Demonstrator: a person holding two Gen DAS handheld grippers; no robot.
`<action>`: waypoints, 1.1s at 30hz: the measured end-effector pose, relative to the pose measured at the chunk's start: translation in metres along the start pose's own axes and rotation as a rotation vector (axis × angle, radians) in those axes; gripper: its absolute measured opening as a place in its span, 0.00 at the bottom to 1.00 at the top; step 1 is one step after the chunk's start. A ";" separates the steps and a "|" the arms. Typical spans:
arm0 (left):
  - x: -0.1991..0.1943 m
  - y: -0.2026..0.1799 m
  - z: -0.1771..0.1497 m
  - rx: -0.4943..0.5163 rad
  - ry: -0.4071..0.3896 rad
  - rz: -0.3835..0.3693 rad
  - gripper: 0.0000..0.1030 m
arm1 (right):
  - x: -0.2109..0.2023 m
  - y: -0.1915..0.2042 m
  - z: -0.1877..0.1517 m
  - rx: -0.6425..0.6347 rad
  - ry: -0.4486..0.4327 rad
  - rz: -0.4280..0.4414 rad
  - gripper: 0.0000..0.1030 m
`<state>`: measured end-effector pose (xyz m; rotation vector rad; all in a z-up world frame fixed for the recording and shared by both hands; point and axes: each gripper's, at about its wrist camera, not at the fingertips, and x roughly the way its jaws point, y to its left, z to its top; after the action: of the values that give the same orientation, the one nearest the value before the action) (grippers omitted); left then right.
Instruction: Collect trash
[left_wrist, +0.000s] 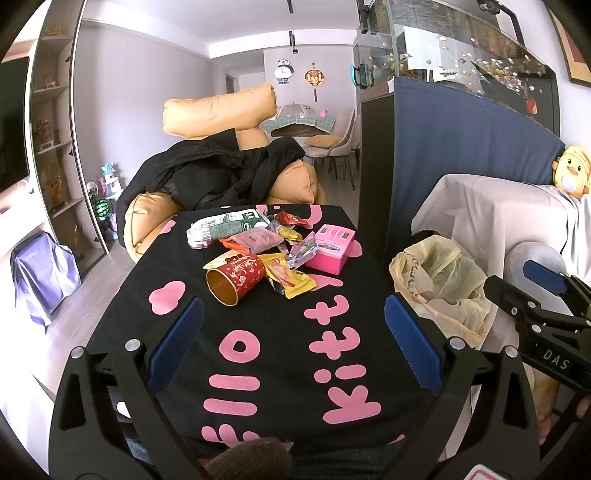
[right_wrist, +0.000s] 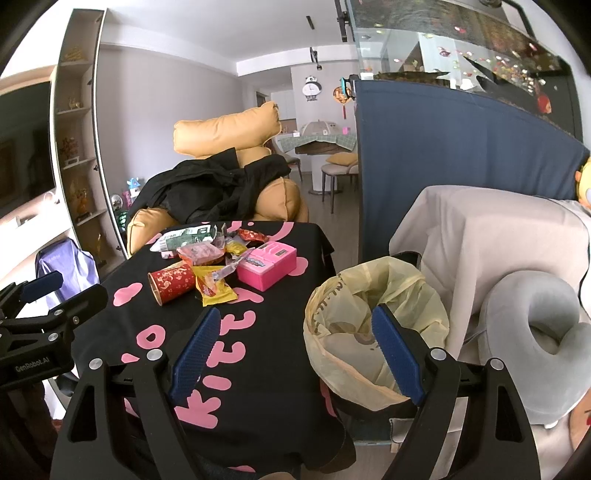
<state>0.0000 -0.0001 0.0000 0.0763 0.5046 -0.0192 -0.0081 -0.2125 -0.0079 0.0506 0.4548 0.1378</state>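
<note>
Black cloth (left_wrist: 280, 354) lettered "Kitty", red cup (left_wrist: 236, 280), both hand-held grippers (left_wrist: 291, 347) (right_wrist: 291, 354) wide open, empty, "GenRobot.AI".

L claw (left_wrist: 291, 343) & R claw (right_wrist: 291, 350): both wide apart, empty, level.

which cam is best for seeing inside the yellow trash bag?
Right wrist. The yellow trash bag sits near centre there, mouth open toward the camera, partly crossed by the right tongs. In the left wrist view the bag lies off to the side, its opening seen obliquely.
</note>
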 end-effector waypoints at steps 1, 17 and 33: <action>0.000 0.000 0.000 0.000 -0.001 0.000 0.91 | 0.001 0.000 -0.001 0.000 0.002 0.001 0.78; 0.000 0.000 0.000 -0.002 -0.001 0.000 0.91 | 0.004 -0.001 -0.003 0.004 0.006 0.003 0.78; 0.000 0.000 0.000 -0.003 0.000 -0.001 0.91 | 0.005 -0.001 -0.004 0.003 0.009 0.002 0.78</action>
<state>0.0000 -0.0001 0.0002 0.0729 0.5048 -0.0196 -0.0056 -0.2126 -0.0139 0.0535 0.4638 0.1391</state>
